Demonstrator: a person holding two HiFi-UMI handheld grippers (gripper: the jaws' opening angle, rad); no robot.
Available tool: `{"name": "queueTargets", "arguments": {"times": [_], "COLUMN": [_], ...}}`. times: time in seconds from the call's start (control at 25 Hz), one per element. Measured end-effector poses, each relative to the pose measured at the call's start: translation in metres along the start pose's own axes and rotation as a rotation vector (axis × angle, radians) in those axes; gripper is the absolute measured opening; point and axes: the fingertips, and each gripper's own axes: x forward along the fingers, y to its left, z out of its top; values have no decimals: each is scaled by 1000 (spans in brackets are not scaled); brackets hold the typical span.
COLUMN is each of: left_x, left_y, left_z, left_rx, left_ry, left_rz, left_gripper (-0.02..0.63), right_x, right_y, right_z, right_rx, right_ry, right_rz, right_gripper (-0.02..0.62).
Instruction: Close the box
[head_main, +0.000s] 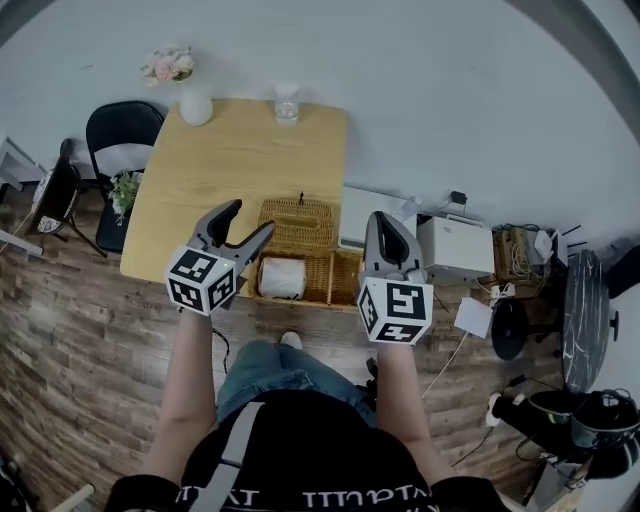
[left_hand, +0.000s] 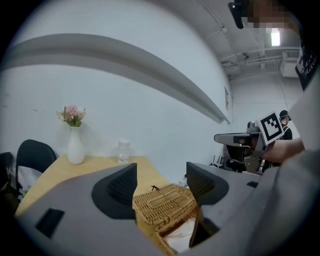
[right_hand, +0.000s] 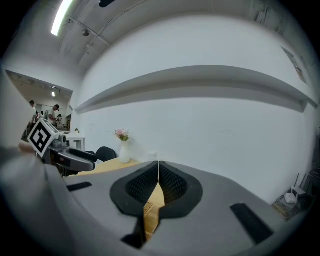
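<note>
Claw on the left (head_main: 252, 217) is hanging with its jaws spread wide and gripping nothing, while the right claw (head_main: 384, 222) is keeping its jaws pressed together, empty. From the head view both are hovering over the near edge of the tabletop (head_main: 220, 165), where the wicker box (head_main: 310, 265) is sitting with its lid (head_main: 297, 225) raised. In the left gripper view, the box is showing in the gap between the parted jaws, untouched. In the right gripper view, the jaws are meeting tip to tip, a white vase (right_hand: 124, 152) standing beyond.
</note>
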Motion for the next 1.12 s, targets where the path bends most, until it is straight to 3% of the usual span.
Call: {"name": "queueTargets", "arguments": {"times": [0.24,0.52,0.76,1.12], "left_x": [31,61,78,96], "left_y": [25,46,65,67], "left_z": [-40,-85,-103,-141], "left_rx": [-94,-391,-554,-720], "left_ry": [186,437,524,628], "left_rz": [-42,-238,-291,-363], "left_gripper": [304,299,286,254], "right_x": [12,16,18,5], "right_y": [-21,-27,-14,13], "right_z": [-26,-26,-38,-45], "right_rx": [34,30,30,4], "right_ry": [60,63,118,159], "right_rz": [-30,-81,-115,-125], "right_gripper": [15,15,15,15]}}
